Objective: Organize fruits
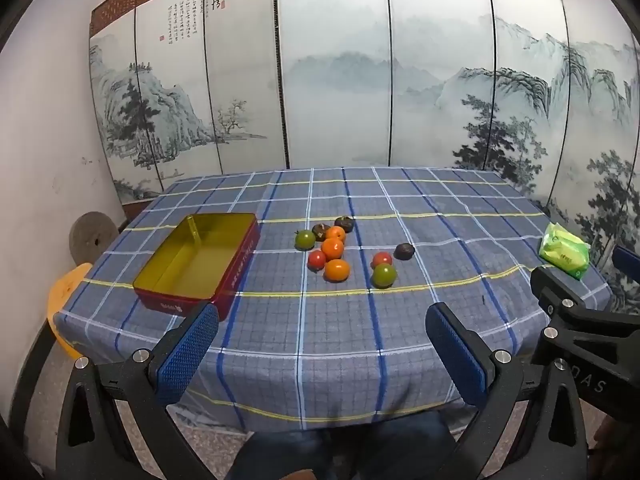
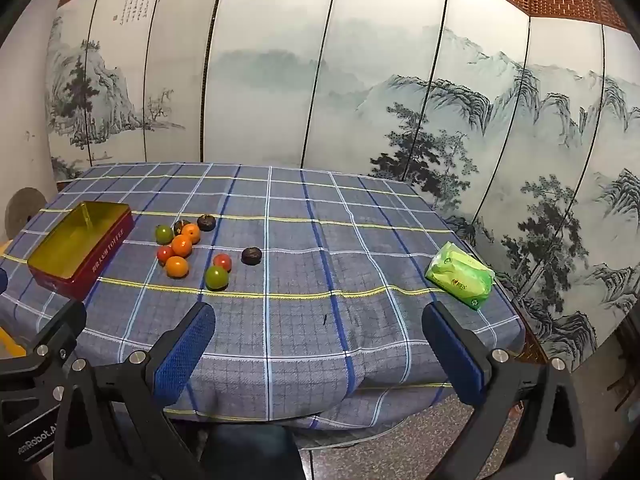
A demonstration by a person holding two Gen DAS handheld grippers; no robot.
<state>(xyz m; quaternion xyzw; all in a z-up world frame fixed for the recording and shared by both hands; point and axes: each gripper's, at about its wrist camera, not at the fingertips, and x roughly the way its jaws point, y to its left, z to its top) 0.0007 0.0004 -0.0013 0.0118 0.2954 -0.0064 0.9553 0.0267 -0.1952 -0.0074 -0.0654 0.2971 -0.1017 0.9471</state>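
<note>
Tabletop [image 1: 400, 320], blue plaid cloth. Red tin [image 1: 200, 264], gold inside, empty, left side. Fruits [image 1: 333, 249] loose at centre, right of tin: three orange, two red, two green, three dark; cluster plus three set slightly apart. Green packet [image 2: 460, 280] at right edge. My left claw [image 1: 322, 354] wide open, holding nothing, hovering at near edge. My right claw [image 2: 320, 354] likewise open, empty.
</note>
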